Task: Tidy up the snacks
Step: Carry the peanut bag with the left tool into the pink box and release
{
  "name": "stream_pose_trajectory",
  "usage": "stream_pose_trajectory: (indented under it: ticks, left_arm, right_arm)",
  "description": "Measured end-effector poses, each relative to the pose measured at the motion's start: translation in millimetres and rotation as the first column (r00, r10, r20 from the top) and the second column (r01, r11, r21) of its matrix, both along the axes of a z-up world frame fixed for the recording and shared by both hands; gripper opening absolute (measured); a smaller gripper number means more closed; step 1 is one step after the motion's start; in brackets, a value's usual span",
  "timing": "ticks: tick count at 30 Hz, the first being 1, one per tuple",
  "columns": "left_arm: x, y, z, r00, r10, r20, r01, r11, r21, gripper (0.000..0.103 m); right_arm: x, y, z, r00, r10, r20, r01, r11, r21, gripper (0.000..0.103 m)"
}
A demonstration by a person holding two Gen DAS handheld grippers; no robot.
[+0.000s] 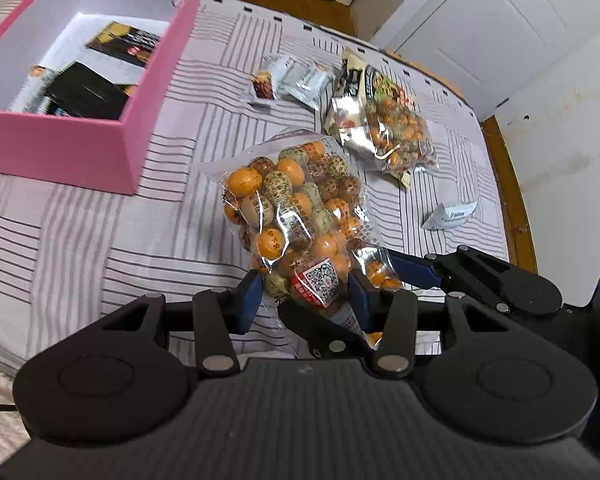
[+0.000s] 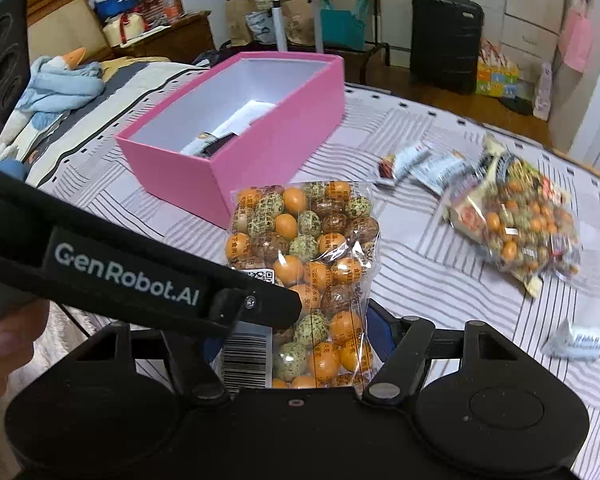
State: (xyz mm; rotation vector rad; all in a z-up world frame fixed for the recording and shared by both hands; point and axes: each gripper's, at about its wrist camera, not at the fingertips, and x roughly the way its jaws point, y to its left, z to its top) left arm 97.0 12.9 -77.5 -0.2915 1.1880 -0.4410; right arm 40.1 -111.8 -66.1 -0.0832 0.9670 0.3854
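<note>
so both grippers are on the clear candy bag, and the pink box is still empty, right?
Not empty. The left wrist view shows dark snack packets already lying inside the pink box. The rest holds: the left gripper and right gripper both have their jaws on the clear candy bag.

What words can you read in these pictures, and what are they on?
"GenRobot.AI": on the left hand-held gripper, seen from the right wrist view.
Clear bag of candies: QR code, barcode and orange print, too small to read.
Small white packet: blurred print, unreadable.
Packets inside the pink box: no readable text.
</note>
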Motion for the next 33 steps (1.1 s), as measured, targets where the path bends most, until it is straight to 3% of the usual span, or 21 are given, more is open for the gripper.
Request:
stream_pose_trajectory:
  ticks: [7,15,25,33]
  left_arm:
    - [11.8,38.1,30.2,0.998,0.034,0.061,-0.033,0.999,-0.026,0.045]
    - [52.5,81.7,55.0,0.979,0.117,0.165,-0.118,0.993,-0.005,0.046]
    - [123.5,116.0,34.5,0.959,0.185,0.213,-0.207,0.975,0.086,0.047]
    - [157.8,140.4,7.2,0.953,0.234,0.192,-0.251,0.965,0.07,0.047]
  right_arm:
    - [17.5,37.2,31.3,0.997,0.05,0.053,-0.048,0.998,-0.044,0.074]
    - [71.9,80.1,47.7,0.983,0.121,0.141,-0.115,0.992,-0.045,0.074]
    - [139.3,120.4,14.6,0.98,0.106,0.171,-0.115,0.992,0.046,0.074]
    - [176.2,141.6,-7.5,0.983,0.13,0.132,-0.137,0.99,0.044,0.074]
